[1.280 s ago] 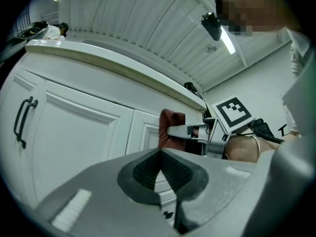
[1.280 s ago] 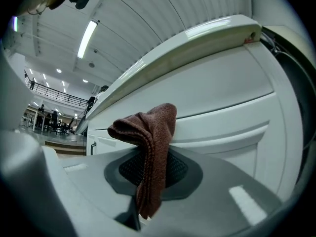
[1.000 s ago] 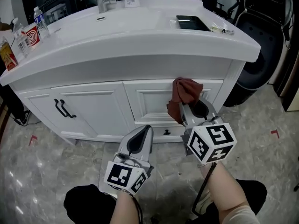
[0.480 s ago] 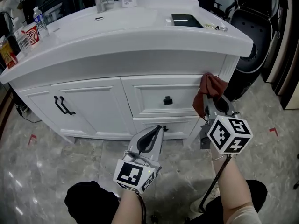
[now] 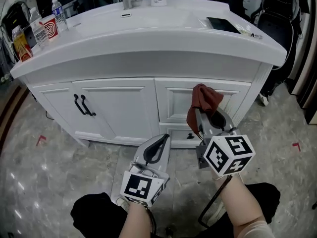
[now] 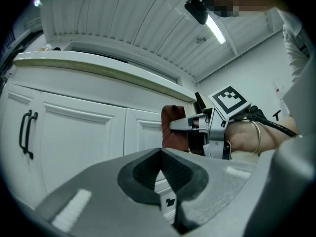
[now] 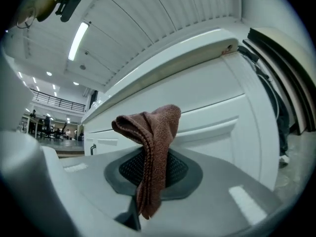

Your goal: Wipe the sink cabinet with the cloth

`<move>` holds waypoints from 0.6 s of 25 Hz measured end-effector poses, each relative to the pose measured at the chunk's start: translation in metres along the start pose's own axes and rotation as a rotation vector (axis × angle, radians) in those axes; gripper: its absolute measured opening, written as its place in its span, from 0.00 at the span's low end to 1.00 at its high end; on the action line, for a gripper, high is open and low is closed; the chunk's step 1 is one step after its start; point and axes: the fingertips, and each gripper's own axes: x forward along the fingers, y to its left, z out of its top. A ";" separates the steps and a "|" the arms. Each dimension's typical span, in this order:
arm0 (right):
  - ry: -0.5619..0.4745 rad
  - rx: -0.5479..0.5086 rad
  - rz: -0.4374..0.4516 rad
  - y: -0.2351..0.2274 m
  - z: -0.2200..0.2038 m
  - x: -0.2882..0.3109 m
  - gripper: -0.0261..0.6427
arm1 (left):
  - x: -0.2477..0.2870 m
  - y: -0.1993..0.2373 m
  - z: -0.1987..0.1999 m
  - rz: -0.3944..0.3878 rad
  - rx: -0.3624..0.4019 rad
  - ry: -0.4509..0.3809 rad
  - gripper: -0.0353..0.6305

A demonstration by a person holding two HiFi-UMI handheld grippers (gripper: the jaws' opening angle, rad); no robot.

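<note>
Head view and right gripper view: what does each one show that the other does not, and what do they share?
Only the head view shows the countertop from above, with water bottles and a dark flat device, and the shut left claw. Only the right gripper view shows the ceiling light. Both show the right claw shut on the brown cloth, in front of the white cabinet.

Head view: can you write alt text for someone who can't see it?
Seen from above, the right gripper holds a reddish-brown cloth up before a drawer front of a white sink cabinet. The left gripper, shut and empty, hangs lower beside it.
</note>
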 end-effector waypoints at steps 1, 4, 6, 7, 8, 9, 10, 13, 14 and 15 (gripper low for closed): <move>0.011 0.000 0.027 0.012 -0.007 0.009 0.16 | -0.003 0.007 0.000 0.016 -0.008 -0.004 0.05; 0.039 0.002 0.088 0.042 -0.029 0.034 0.16 | -0.011 0.026 -0.006 0.057 -0.022 -0.015 0.05; 0.058 0.005 0.115 0.055 -0.044 0.048 0.16 | -0.015 0.035 -0.011 0.073 -0.029 -0.006 0.05; 0.067 0.007 0.124 0.060 -0.050 0.055 0.16 | -0.017 0.039 -0.013 0.079 -0.032 0.000 0.05; 0.074 0.008 0.131 0.064 -0.055 0.060 0.16 | -0.018 0.044 -0.014 0.085 -0.036 0.003 0.05; 0.080 0.008 0.134 0.067 -0.059 0.065 0.16 | -0.018 0.048 -0.015 0.090 -0.041 0.003 0.05; 0.085 0.006 0.133 0.069 -0.063 0.069 0.16 | -0.019 0.052 -0.015 0.096 -0.049 0.001 0.05; 0.094 -0.011 0.107 0.064 -0.067 0.073 0.16 | -0.018 0.059 -0.017 0.105 -0.086 -0.009 0.05; 0.095 -0.018 0.095 0.061 -0.067 0.072 0.16 | -0.016 0.060 -0.018 0.105 -0.094 -0.012 0.05; 0.095 -0.024 0.083 0.058 -0.067 0.072 0.16 | -0.015 0.060 -0.019 0.103 -0.098 -0.013 0.05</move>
